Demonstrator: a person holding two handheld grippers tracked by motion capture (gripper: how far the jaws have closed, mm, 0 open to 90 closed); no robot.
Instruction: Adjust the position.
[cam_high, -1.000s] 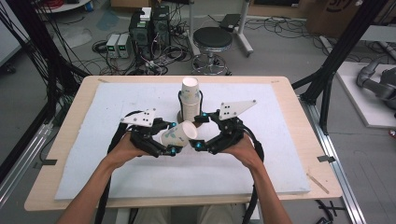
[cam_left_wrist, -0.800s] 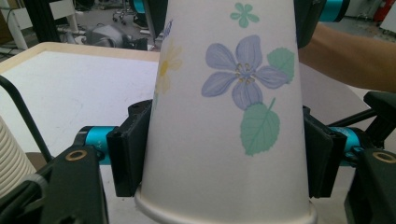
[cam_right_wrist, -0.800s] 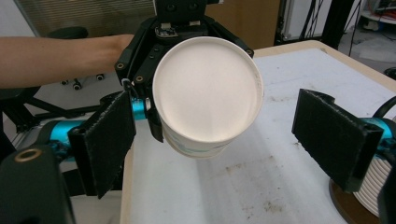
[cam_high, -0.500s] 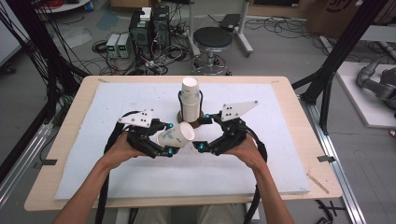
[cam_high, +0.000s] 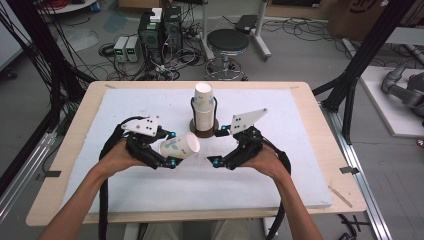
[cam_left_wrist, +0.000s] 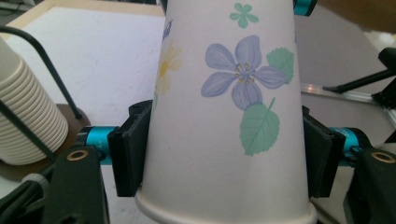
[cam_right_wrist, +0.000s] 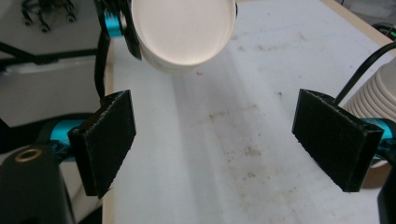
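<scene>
Paper cup (cam_high: 179, 146): held on its side above the white surface (cam_high: 300, 165), in front of the cup stack, mouth turned toward the right tongs.
Cup look: white, tapering, rolled rim; printed with a purple flower, green leaves and a yellow flower.
Left tongs (cam_high: 171, 149): clamped on the cup, one black pad on each side of its wall.
Right tongs (cam_high: 216, 161): jaws spread wide with nothing between them, a little apart from the cup's mouth.
Left gripper view: shows the flower print on the cup (cam_left_wrist: 224, 121) close up, with the pads pressing near the base.
Right gripper view: shows the cup's (cam_right_wrist: 182, 32) plain pale inside and round rim, with bare, lightly soiled surface (cam_right_wrist: 224, 154) between its own pads.
High view: shows the stack of cups (cam_high: 203, 107) upright in a wire holder on a brown base.
Hands: left hand (cam_high: 117, 157) and right hand (cam_high: 260, 162) low over the surface, forearms coming in from the near edge, tongs angled toward each other.
</scene>
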